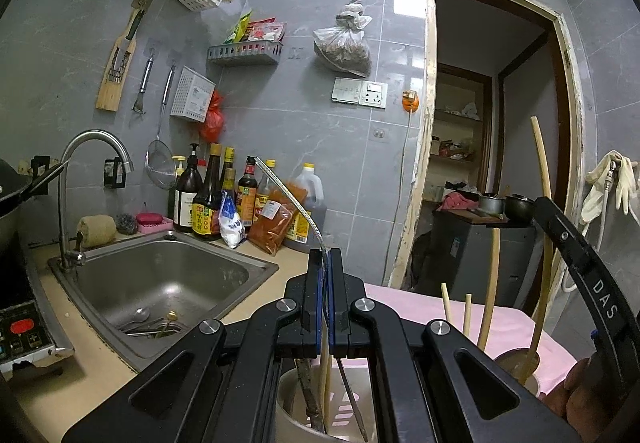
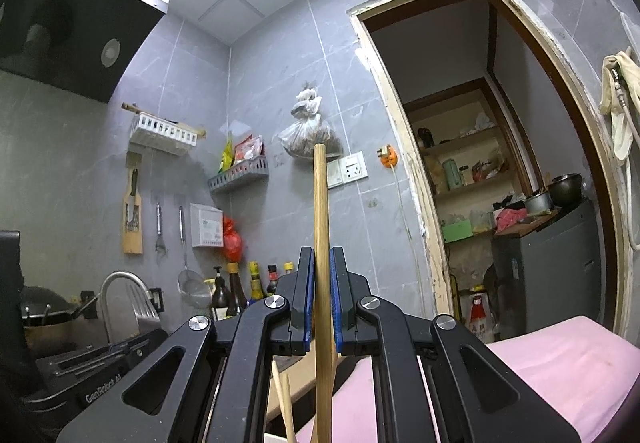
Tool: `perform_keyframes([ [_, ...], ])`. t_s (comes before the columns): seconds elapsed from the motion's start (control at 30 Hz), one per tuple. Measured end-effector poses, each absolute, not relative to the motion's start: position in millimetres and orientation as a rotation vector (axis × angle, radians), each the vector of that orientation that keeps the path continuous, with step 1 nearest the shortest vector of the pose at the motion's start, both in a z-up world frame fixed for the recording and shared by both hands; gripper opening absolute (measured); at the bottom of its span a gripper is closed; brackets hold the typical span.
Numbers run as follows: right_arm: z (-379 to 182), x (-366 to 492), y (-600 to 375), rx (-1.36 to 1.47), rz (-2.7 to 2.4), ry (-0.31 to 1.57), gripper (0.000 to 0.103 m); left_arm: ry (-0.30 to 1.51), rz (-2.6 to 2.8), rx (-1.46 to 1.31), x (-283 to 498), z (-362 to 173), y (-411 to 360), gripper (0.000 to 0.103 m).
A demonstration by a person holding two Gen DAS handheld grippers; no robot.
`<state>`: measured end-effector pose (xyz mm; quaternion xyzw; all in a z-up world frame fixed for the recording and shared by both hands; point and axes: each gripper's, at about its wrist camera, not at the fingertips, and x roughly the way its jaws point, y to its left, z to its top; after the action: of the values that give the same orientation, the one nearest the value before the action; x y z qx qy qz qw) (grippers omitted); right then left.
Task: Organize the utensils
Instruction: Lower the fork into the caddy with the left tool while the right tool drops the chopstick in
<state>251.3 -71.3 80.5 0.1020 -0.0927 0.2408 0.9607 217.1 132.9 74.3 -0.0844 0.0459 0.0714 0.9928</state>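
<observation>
A: What is shown by the left wrist view alone?

B: The steel sink (image 1: 160,283), with cutlery lying at its drain, is seen at nine o'clock, and a white utensil holder (image 1: 296,403) sits at six o'clock beneath the left gripper (image 1: 325,255). A brown cup (image 1: 516,363) holding wooden utensils is seen at four o'clock. Only the right wrist view takes in the range hood (image 2: 72,31) at ten o'clock.

A: How are the fingers set?

B: The left gripper's jaws are pressed together on a thin metal utensil handle (image 1: 288,195), which curves up toward eleven o'clock. The right gripper (image 2: 323,255) is clamped on a wooden handle (image 2: 321,223) that stands nearly upright toward twelve o'clock.

A: And the surroundings?

B: A pink cloth (image 2: 560,363) is spread at four o'clock. Sauce bottles (image 1: 224,195) are lined against the grey tiled wall, and an open doorway (image 2: 480,163) is seen at two o'clock.
</observation>
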Motion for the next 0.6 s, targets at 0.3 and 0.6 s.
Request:
perform_keyframes([
  [0.3, 75.6, 254.4, -75.8, 0.212, 0.501, -0.144, 0.006, 0.096, 0.135, -0.147, 215.2, 75.0, 128.0, 0.0],
  [0.6, 72.2, 250.9, -78.2, 0.2, 0.516, -0.126, 0.006, 0.139, 0.097, -0.153, 216.0, 74.0, 126.9, 0.002],
])
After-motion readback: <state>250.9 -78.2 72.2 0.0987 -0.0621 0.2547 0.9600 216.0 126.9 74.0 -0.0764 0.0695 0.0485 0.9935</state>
